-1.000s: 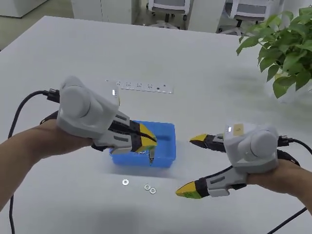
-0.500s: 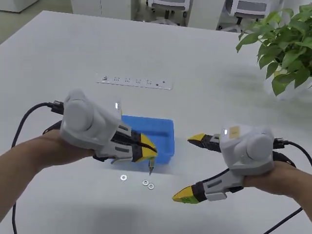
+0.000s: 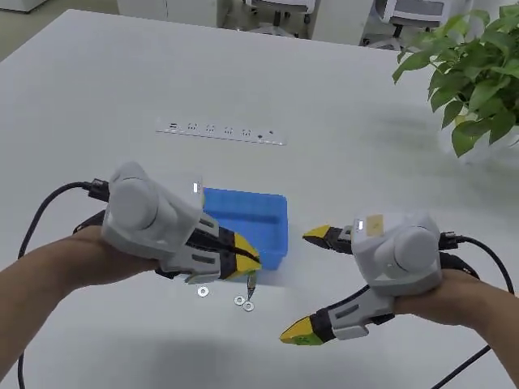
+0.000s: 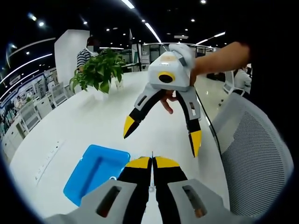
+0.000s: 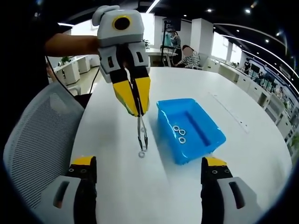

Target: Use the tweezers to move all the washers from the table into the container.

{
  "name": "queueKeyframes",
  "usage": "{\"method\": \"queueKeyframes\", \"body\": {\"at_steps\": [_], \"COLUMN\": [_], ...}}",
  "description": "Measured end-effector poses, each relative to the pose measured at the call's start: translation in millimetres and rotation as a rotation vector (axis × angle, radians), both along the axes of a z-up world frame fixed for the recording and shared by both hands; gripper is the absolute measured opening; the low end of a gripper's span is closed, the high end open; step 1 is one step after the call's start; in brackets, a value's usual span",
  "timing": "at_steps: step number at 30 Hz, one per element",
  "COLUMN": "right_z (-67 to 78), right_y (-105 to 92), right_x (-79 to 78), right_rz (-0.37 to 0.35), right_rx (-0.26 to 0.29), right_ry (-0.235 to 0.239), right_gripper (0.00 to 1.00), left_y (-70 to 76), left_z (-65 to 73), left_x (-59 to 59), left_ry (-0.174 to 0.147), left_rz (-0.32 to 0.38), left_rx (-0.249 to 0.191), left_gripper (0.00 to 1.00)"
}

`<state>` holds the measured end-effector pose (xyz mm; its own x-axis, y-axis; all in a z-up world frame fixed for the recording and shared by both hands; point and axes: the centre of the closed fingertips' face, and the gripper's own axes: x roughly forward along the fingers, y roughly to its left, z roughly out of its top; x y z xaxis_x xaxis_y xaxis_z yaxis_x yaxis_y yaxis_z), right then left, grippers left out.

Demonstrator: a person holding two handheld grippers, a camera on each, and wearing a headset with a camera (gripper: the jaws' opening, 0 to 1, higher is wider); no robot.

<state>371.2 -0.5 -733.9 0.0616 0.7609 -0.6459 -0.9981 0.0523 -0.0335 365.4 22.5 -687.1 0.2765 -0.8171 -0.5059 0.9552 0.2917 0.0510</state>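
Left tongs (image 4: 152,162) clamped on tweezers (image 5: 140,128), right tongs (image 3: 302,284) apart; tips near a washer (image 5: 141,154); a skewed pinch could flick it away.

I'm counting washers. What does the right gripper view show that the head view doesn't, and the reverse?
Right gripper view: three washers lying inside the blue container. Head view: three loose washers on the table, just outside the container on the person's side. Both: the left tool shut on the tweezers, their tips down by a loose washer.

White table (image 3: 365,121), office chairs (image 3: 280,10), plant (image 3: 474,73)
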Motion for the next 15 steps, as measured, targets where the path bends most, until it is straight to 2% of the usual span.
{"method": "queueKeyframes", "body": {"at_steps": [15], "right_z": [-8.3], "right_y": [2.5], "right_x": [-8.8], "right_rz": [0.023], "right_rx": [-0.014], "right_ry": [0.020], "right_gripper": [0.92], "left_y": [-1.8], "left_z": [-9.2], "left_x": [-2.1], "left_ry": [0.032], "left_rz": [-0.009], "left_rx": [-0.007], "left_gripper": [0.05]}}
